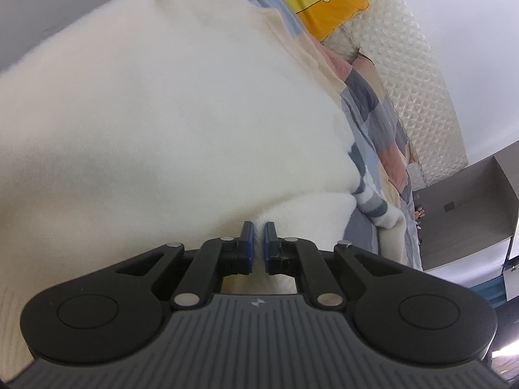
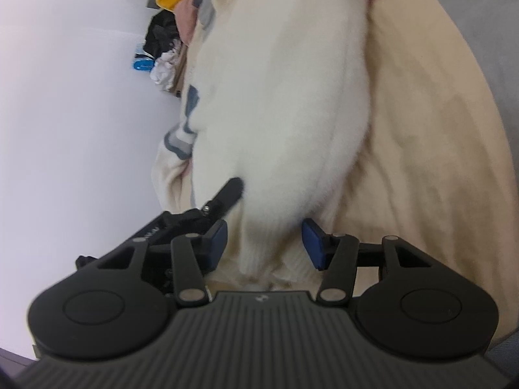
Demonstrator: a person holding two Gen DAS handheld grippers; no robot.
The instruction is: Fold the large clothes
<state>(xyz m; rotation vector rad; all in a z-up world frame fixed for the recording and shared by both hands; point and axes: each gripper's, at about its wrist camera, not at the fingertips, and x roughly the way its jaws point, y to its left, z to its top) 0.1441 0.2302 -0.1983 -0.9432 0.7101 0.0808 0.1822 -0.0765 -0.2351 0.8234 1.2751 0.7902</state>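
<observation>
A large white fleece garment [image 1: 162, 113] fills the left wrist view, lying on a bed. My left gripper [image 1: 258, 238] is shut on a thin fold of its near edge. A sleeve end with a blue-grey pattern [image 1: 373, 201] hangs at the right. In the right wrist view the same garment [image 2: 275, 97] runs down as a thick bunch between the blue pads [image 2: 313, 246] of my right gripper [image 2: 264, 243]. Its jaws stand open around the bunch, and the left pad is clear of it. A black finger of the other gripper [image 2: 228, 194] pokes in at the left.
A cream blanket [image 2: 421, 162] lies under the garment. A patchwork bedspread [image 1: 373, 97], a yellow pillow [image 1: 324, 0] and a quilted white headboard [image 1: 415, 64] are beyond. A grey shelf unit [image 1: 470, 201] stands at the right. Dark clothes [image 2: 162, 39] are piled by the white wall.
</observation>
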